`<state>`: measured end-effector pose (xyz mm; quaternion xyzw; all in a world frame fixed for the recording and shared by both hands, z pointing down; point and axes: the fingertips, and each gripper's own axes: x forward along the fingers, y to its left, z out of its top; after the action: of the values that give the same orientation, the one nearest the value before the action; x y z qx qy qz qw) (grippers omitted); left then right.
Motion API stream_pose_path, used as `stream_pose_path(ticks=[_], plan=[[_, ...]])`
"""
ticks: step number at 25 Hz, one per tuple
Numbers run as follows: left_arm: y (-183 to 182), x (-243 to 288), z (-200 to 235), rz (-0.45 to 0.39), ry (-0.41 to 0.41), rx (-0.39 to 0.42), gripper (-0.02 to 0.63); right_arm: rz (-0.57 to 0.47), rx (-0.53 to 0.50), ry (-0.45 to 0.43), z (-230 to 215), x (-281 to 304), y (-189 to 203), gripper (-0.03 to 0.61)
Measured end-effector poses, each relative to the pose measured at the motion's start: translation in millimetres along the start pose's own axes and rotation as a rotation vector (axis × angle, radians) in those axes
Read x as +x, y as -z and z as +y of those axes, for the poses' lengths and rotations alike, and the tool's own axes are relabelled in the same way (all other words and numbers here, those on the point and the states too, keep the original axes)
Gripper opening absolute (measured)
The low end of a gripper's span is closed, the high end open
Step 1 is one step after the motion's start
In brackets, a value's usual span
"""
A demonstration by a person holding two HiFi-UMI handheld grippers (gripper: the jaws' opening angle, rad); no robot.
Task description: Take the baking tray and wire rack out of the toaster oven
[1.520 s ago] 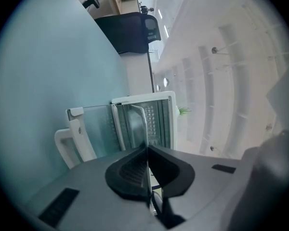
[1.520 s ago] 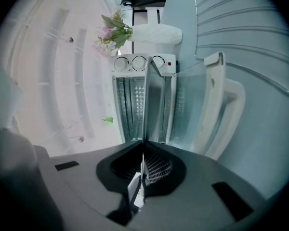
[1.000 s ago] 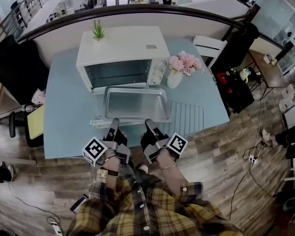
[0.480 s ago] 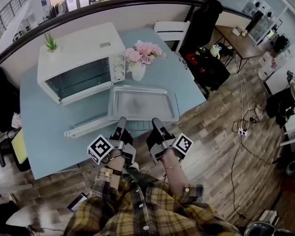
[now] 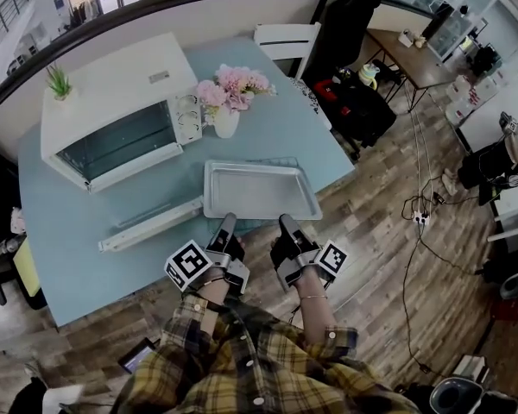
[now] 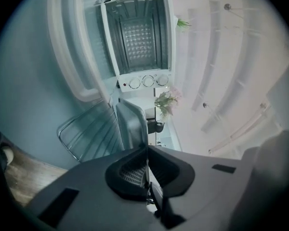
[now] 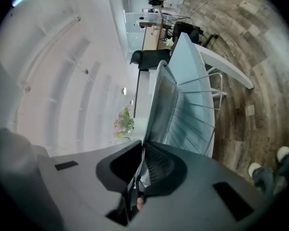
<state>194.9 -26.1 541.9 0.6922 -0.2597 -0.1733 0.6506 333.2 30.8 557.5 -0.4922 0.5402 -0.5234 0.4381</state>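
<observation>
My head view looks steeply down from well above the bench point(image 5: 60, 222) and takes in the toaster oven point(image 5: 112, 76) and baking tray point(image 5: 259, 190) whole. The left gripper view sits right at the tray's near rim, rolled sideways, facing the oven's open mouth. The right gripper view, rolled the other way, looks along the tray with the floor point(image 7: 250, 57) down one side. All three share the tray and the flowers point(image 5: 233, 84).

Left gripper point(image 5: 228, 222) and right gripper point(image 5: 287, 223) side by side ahead of the torso, near each other but apart, both pointing away from the body about level, with each marker cube point(image 5: 190, 266) on the outer side. Left jaws closed flat on the near rim of the baking tray point(image 5: 259, 188), thin edge pinched between them; right jaws clamped likewise on the same rim, further right. Bare wrists point(image 5: 209, 293) show below the grippers, coming out of plaid sleeves point(image 5: 190, 319), forearms roughly parallel.
</observation>
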Motion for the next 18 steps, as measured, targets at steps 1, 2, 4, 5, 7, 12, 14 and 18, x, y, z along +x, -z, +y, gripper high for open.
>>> stream_pose_path(ticks=[1,2,4,5,7,12,14,18], plan=[[3,1,6,0.006,-0.013,-0.015,0.008,0.002,-0.001,0.009,-5,-1,-2,0.025],[5,2,12,0.010,-0.027,-0.035,0.009,0.005,-0.005,0.020,-9,-2,-3,0.025],[8,1,25,0.012,-0.053,-0.066,0.011,0.014,-0.016,0.043,-18,-1,-3,0.025],[8,1,30,0.014,-0.065,-0.071,0.014,0.016,-0.015,0.054,-22,-1,-3,0.025],[9,3,39,0.023,-0.086,-0.069,0.015,0.009,0.006,0.066,-30,0,-3,0.023],[14,7,53,0.052,-0.118,-0.056,0.025,-0.011,0.034,0.102,-45,-1,-6,0.021],[17,8,56,0.064,-0.126,-0.051,0.028,-0.016,0.041,0.115,-50,-2,-8,0.021],[21,7,66,0.082,-0.151,-0.052,0.028,-0.025,0.061,0.133,-60,-5,-7,0.021]])
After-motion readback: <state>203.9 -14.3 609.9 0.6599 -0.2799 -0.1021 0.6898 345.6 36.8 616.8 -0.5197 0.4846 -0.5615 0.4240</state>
